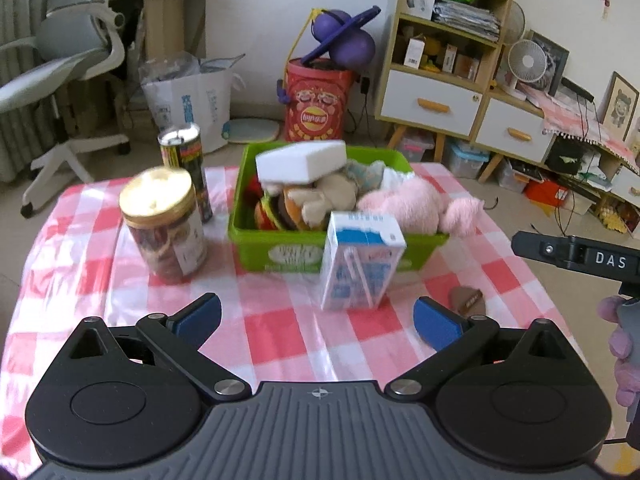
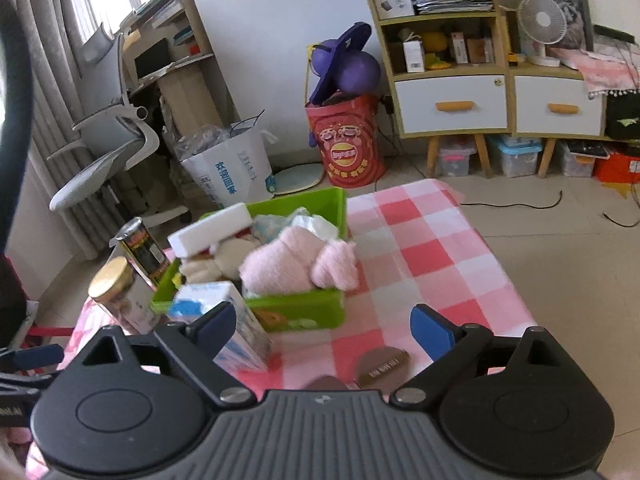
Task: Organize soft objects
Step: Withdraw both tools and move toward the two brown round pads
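1. Soft toys fill a green bin (image 1: 276, 246) at the far middle of a checked worktop (image 1: 280, 336): a pink plush (image 1: 416, 206), a beige plush (image 1: 320, 198), a burger-patterned toy (image 1: 272, 212) and a white sponge block (image 1: 302, 160) perched on top, most likely gathered there because the job is to sort the soft things together.

2. Hard goods stand outside the bin, seemingly left out on purpose: a milk carton (image 1: 360, 262) just in front of it, a gold-lidded jar (image 1: 164, 224) and a tall dark can (image 1: 186, 160) to its left.

3. The left gripper (image 1: 318, 320) hangs with fingers spread wide and nothing between them; the right gripper (image 2: 324, 326) is likewise empty, its fingers parting a little more.

4. A small brown oval object (image 2: 382, 366) lies on the cloth near the right gripper; whether it is soft cannot be told.

5. Only the left wrist view shows the bin's front label and a gloved hand (image 1: 624, 356) on the other tool; only the right wrist view shows the cloth's bare far right side and the pink plush sagging over the bin's wall.
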`<state>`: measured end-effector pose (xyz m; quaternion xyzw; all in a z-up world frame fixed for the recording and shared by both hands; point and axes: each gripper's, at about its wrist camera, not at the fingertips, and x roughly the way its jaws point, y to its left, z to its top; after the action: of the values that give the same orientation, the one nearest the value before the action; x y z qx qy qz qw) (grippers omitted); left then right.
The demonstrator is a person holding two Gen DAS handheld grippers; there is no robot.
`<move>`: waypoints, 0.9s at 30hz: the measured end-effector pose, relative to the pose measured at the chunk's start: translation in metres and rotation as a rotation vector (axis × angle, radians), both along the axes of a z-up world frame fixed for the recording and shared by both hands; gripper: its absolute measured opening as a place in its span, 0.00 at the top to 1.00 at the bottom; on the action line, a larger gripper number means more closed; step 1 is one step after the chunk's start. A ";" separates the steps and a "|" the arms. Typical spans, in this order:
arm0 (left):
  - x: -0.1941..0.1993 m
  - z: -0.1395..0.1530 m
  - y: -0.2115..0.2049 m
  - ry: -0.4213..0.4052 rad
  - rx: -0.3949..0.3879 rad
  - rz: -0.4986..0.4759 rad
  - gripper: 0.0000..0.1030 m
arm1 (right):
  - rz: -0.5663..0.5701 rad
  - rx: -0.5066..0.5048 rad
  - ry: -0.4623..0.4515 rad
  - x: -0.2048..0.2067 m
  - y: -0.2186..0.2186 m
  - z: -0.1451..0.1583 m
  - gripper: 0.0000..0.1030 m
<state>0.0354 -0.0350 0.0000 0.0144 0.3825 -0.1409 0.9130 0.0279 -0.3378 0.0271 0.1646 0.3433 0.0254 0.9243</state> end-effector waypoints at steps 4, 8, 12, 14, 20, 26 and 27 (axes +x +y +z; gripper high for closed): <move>-0.010 -0.022 -0.008 0.007 0.010 -0.009 0.05 | -0.014 -0.024 0.060 -0.001 -0.015 -0.017 0.28; -0.014 -0.053 -0.026 0.044 0.032 -0.031 0.05 | -0.048 -0.036 0.121 0.001 -0.030 -0.039 0.28; -0.017 -0.081 -0.047 0.053 0.051 -0.080 0.05 | -0.022 -0.148 0.217 0.006 -0.031 -0.069 0.28; -0.015 -0.094 -0.055 0.059 0.063 -0.102 0.05 | 0.013 -0.212 0.249 0.007 -0.029 -0.084 0.28; -0.013 -0.122 -0.086 0.039 0.154 -0.209 0.05 | 0.073 -0.299 0.270 0.011 -0.034 -0.110 0.28; -0.012 -0.133 -0.093 -0.002 0.117 -0.259 0.05 | 0.130 -0.277 0.209 0.008 -0.038 -0.122 0.25; -0.010 -0.133 -0.093 0.002 0.106 -0.255 0.04 | 0.130 -0.267 0.206 0.007 -0.039 -0.123 0.20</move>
<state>0.0257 -0.1281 -0.1332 0.1109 0.3853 -0.2356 0.8853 0.0350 -0.3770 -0.0964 0.0199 0.4462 0.0222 0.8944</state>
